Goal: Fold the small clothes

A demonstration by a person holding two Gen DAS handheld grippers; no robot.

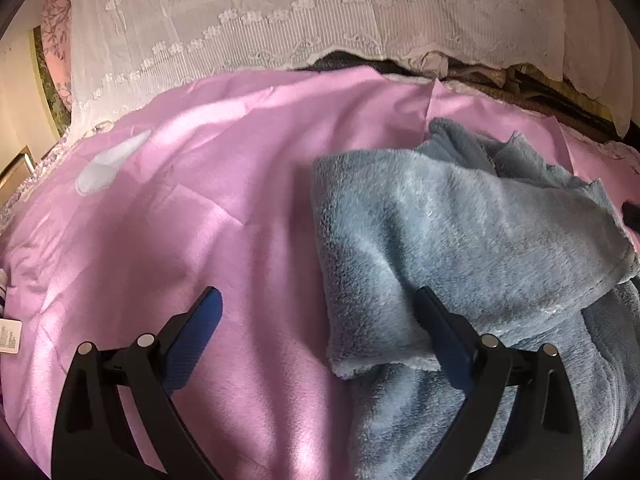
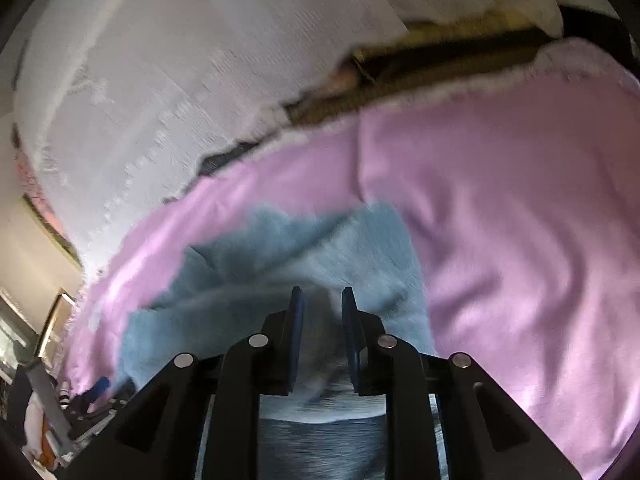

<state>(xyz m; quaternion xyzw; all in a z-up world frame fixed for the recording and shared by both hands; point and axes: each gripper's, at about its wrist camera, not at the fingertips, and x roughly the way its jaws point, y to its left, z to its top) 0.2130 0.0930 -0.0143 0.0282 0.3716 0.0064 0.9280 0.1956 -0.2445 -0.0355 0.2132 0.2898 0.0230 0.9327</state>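
The right gripper point(image 2: 322, 300) pinches a fold of the blue-grey fleece garment point(image 1: 460, 248) between nearly closed pads. The left gripper point(image 1: 316, 300) stands wide, holding nothing, one finger resting against the fleece. The garment lies on a pink bedsheet point(image 1: 200, 200), one flap doubled over, the rest bunched: folding looks barely begun. A white lace cover point(image 1: 280, 32) hangs behind; nothing blocks the work.

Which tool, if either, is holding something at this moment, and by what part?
The right tool is nearly closed on a bunched fold of the blue fleece garment; which part cannot be told. The left tool is open, holding nothing.
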